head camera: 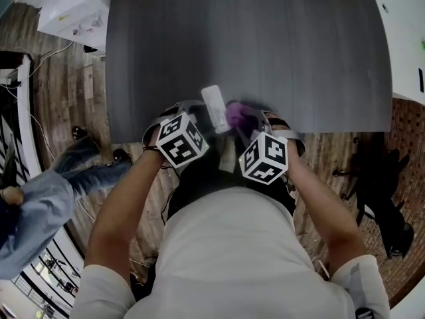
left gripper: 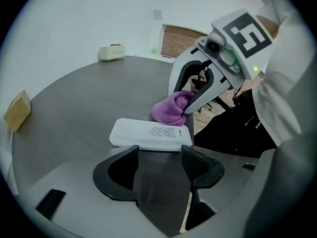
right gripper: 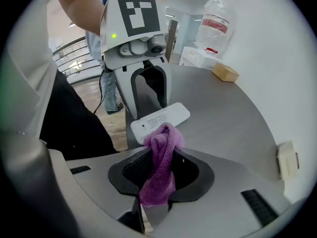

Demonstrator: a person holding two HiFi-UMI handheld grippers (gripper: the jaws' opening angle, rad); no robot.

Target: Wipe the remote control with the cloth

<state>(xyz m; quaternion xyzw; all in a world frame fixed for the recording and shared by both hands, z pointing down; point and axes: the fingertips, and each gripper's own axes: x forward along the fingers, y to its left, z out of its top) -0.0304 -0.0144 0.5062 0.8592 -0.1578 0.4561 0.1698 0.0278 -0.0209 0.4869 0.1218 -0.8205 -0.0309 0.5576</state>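
A white remote control (head camera: pixel 214 107) lies label side up near the front edge of the dark grey table (head camera: pixel 279 45). In the left gripper view the remote control (left gripper: pixel 148 134) lies crosswise just past the tips of my left gripper (left gripper: pixel 159 152), whose jaws stand wide apart and do not clamp it. My right gripper (right gripper: pixel 161 157) is shut on a purple cloth (right gripper: pixel 161 170). The bunched end of the cloth (left gripper: pixel 171 108) rests against the remote's end by the table edge. In the head view the two grippers' fingertips are mostly hidden under their marker cubes.
A beige block (right gripper: pixel 225 73) and a small white box (right gripper: pixel 286 158) sit far back on the table. A clear bag (right gripper: pixel 214 19) stands behind it. A person in jeans (head camera: pixel 46 191) is on the floor at the left, and a chair base (head camera: pixel 378 178) at the right.
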